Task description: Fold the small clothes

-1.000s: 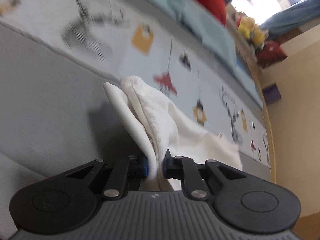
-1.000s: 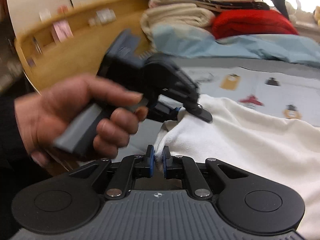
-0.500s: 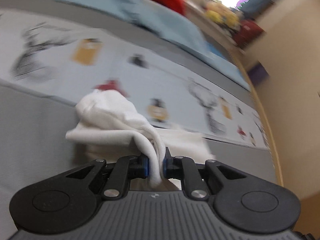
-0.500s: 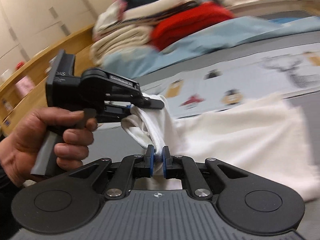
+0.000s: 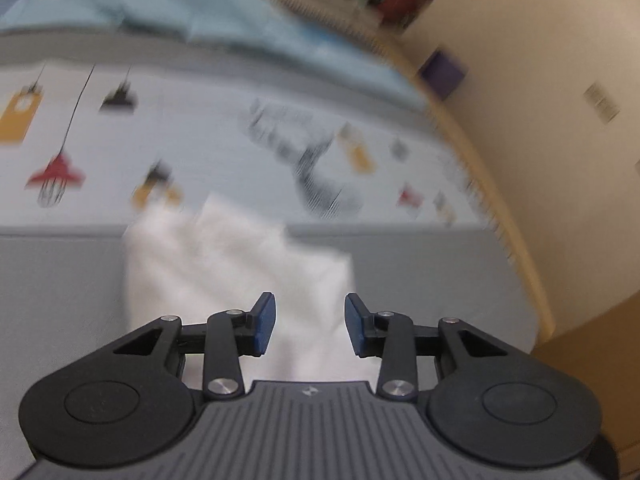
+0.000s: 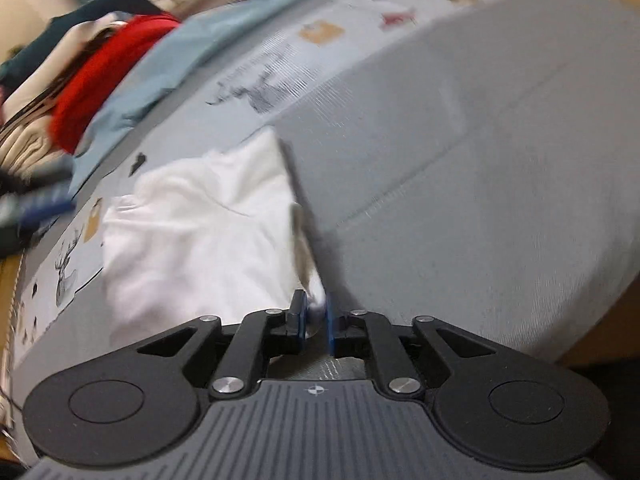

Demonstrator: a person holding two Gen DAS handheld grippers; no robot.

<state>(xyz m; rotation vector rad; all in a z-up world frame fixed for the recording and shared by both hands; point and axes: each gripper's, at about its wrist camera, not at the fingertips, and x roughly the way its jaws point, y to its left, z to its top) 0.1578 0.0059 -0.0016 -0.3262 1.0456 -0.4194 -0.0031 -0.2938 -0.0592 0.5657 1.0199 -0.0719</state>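
White garment (image 5: 224,264) lies folded on the grey bedcover (image 5: 60,280). Left gripper (image 5: 310,330), jaws opening, pads spread clear above the cloth; right gripper (image 6: 314,320), jaws opening, a corner still between them. Release both fully before lifting, lest the fold drag open.

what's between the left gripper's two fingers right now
Nothing is pinched: in the left wrist view the left gripper jaws are opening, with the white garment lying beneath the gap.

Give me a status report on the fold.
Left tongs opening, nothing between them. Right tongs opening, white cloth corner still between them. Cloth on grey bedspread. Nothing in the way.
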